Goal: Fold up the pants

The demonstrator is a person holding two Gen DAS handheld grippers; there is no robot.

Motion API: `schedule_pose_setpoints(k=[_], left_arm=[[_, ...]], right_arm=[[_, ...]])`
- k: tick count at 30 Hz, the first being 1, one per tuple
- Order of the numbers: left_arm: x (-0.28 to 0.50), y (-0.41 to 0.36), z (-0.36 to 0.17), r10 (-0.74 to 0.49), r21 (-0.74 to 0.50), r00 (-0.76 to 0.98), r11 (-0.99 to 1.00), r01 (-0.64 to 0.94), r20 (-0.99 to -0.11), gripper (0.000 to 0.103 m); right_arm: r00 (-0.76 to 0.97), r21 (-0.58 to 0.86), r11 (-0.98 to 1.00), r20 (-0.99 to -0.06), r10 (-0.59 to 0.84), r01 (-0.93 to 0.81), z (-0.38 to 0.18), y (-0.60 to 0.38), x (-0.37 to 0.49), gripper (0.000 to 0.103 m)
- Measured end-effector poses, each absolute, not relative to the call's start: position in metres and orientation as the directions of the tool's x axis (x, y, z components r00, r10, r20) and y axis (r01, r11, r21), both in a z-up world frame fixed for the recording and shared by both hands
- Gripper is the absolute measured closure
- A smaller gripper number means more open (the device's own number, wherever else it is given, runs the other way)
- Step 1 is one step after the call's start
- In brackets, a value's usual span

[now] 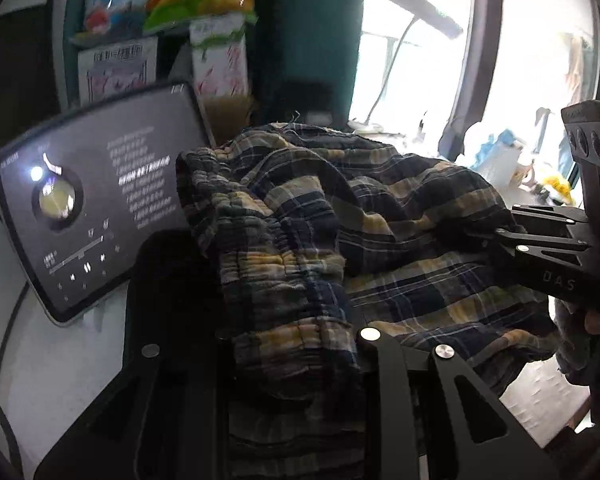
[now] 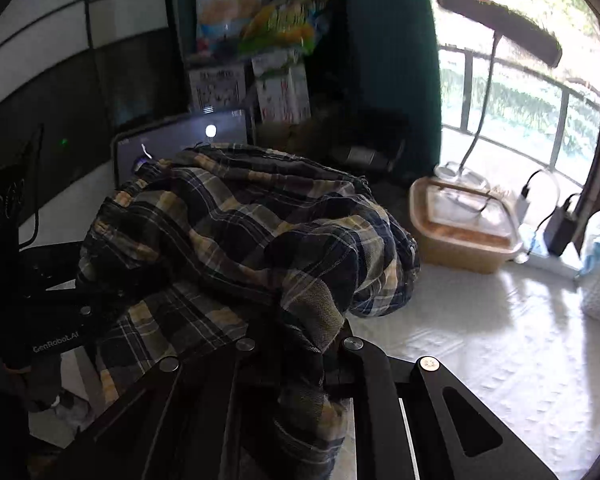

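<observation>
Plaid pants bunched in front of tablet, clamped by both – left gripper pinching waistband, right gripper pinching a fabric fold. Only in right wrist view: lidded container to tablet's right, on white tabletop

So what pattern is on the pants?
Plaid pants: navy, tan and white checks, clearest in the right wrist view.
</observation>
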State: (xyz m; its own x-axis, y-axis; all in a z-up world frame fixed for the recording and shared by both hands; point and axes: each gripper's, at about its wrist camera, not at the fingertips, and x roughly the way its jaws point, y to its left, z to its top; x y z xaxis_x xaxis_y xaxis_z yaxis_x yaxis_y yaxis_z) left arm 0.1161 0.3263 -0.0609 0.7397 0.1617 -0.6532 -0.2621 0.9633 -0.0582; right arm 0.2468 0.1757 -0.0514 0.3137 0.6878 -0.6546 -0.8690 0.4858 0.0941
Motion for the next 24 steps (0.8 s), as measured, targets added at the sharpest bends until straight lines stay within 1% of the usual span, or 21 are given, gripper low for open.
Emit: schedule_pose_setpoints(k=[4,7,8,9,10,11,12,13,14,15,18,24], left_arm=[[0.119,0.339,-0.082,0.166,-0.063,0.704,0.956,-0.287,-0.69,0.078],[0.121,0.344,-0.096,0.164,-0.07,0.676,0.95,-0.304,-0.718,0.071],[0.121,0.346,-0.1,0.166,-0.07,0.667,0.947,-0.313,-0.726,0.065],[0.121,0.347,-0.104,0.175,-0.065,0.656,0.944,-0.324,-0.734,0.058],[0.119,0.348,-0.108,0.182,-0.058,0.642,0.941,-0.335,-0.745,0.053],[0.118,0.35,-0.11,0.194,-0.048,0.631,0.938,-0.344,-0.751,0.043],[0.114,0.351,-0.113,0.216,-0.031,0.622,0.932,-0.361,-0.753,0.033],[0.11,0.352,-0.114,0.232,-0.022,0.62,0.928,-0.373,-0.749,0.029],[0.106,0.354,-0.116,0.239,-0.02,0.619,0.925,-0.38,-0.748,0.024],[0.103,0.356,-0.117,0.236,-0.023,0.618,0.924,-0.381,-0.75,0.023],[0.096,0.355,-0.113,0.244,-0.006,0.61,0.926,-0.378,-0.754,0.023],[0.082,0.347,-0.084,0.31,0.066,0.605,0.918,-0.39,-0.733,0.023]], right_arm=[[0.275,0.122,0.483,-0.692,0.668,-0.867,-0.082,0.197,0.255,0.092],[0.265,0.119,0.485,-0.714,0.648,-0.866,-0.097,0.203,0.259,0.092],[0.261,0.126,0.485,-0.713,0.651,-0.865,-0.101,0.205,0.261,0.091],[0.255,0.134,0.482,-0.71,0.656,-0.866,-0.104,0.204,0.262,0.085],[0.261,0.128,0.485,-0.711,0.653,-0.865,-0.105,0.203,0.263,0.076],[0.272,0.116,0.494,-0.717,0.642,-0.862,-0.108,0.202,0.264,0.068],[0.282,0.108,0.505,-0.721,0.633,-0.856,-0.11,0.199,0.266,0.05],[0.285,0.111,0.513,-0.723,0.63,-0.851,-0.111,0.197,0.268,0.034],[0.287,0.119,0.523,-0.724,0.627,-0.844,-0.112,0.191,0.272,0.029],[0.285,0.128,0.528,-0.724,0.628,-0.839,-0.112,0.185,0.275,0.025],[0.296,0.136,0.547,-0.721,0.626,-0.826,-0.113,0.17,0.282,0.019],[0.324,0.121,0.565,-0.714,0.621,-0.816,-0.104,0.146,0.288,0.019]])
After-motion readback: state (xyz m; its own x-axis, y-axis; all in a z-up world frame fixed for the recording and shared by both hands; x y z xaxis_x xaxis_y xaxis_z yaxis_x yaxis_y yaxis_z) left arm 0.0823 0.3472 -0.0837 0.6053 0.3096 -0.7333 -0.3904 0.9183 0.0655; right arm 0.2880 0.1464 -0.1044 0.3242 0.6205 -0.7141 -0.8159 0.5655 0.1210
